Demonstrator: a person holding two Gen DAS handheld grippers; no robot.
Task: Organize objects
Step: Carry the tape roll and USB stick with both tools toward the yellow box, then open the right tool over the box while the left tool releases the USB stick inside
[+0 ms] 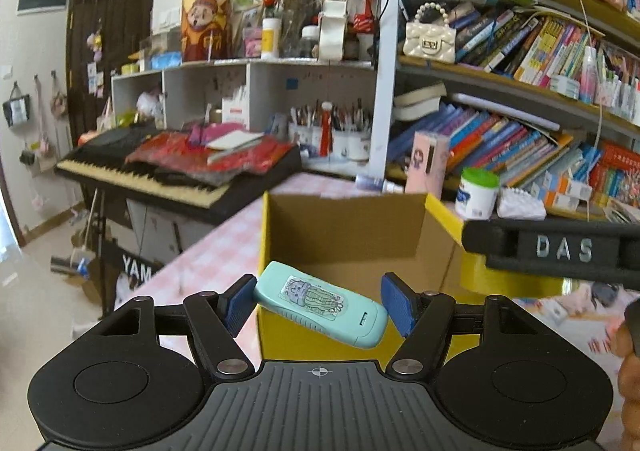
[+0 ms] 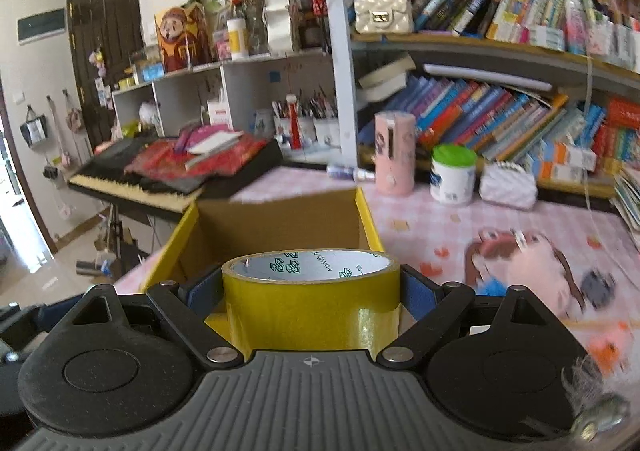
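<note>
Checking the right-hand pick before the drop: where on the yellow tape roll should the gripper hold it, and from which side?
Across the outer yellow wall, as the right gripper does now: the tape roll stands with its hole up, so the curved sides face the pads. Come level from the side, one pad on each flank, above the cardboard box.

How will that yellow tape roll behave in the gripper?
The yellow tape roll looks rigid, so it likely resists the right gripper's squeeze. Its glossy side may be slippery. Being round, it could roll if set on edge.
</note>
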